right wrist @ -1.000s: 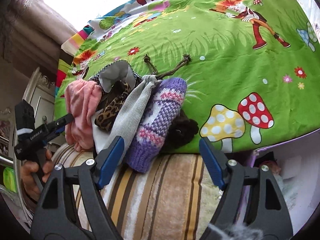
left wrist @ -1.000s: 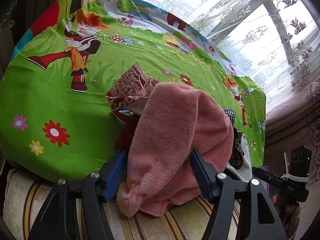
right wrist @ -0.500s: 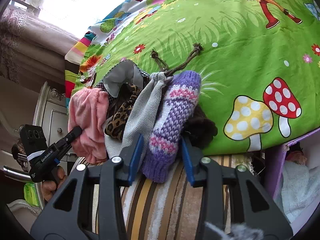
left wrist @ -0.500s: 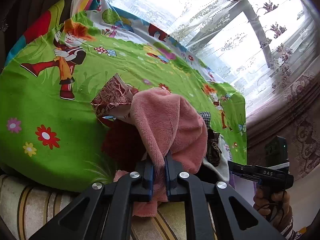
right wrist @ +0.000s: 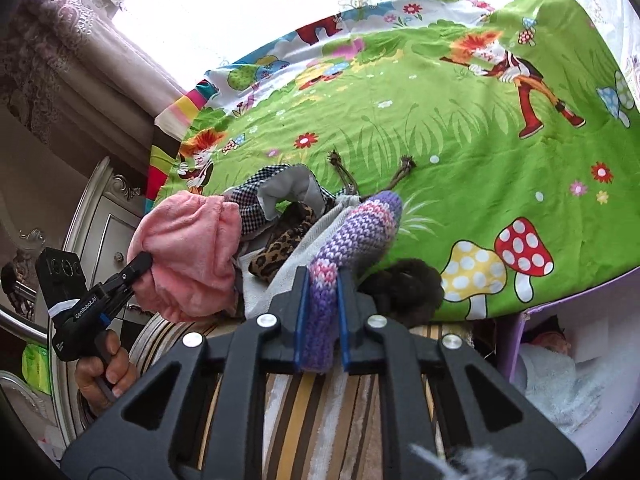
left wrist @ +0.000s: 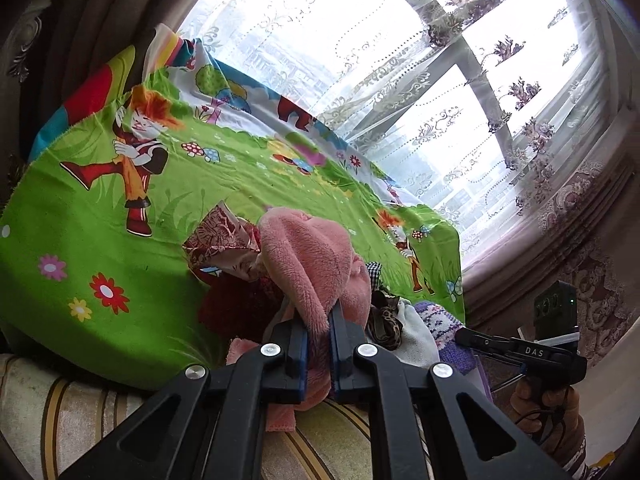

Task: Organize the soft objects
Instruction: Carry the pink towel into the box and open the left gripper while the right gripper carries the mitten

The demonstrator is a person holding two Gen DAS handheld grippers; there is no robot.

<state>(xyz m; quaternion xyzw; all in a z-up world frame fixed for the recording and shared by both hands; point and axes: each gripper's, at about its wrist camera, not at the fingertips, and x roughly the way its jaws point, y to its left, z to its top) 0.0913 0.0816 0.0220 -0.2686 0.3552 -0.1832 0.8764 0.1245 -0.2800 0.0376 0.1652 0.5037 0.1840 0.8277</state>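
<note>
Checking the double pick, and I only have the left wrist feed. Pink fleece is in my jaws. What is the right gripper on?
Observer: The right gripper has its jaws closing on the purple knit piece, which is pinched between them.
Operator: Anything stuck to it?
Observer: A dark brown fuzzy piece lies against it, outside the jaws.
Operator: Any bin nearby?
Observer: Yes, a purple-edged box sits at lower right, with a pale blue towel inside.

Daylight floods through the lace-curtained window (left wrist: 440, 92), blown out to white glare. The green bedsheet (right wrist: 440, 128) stays bright and sharp; fisheye curvature bends the edges, corners fall black, near foreground softens.
</note>
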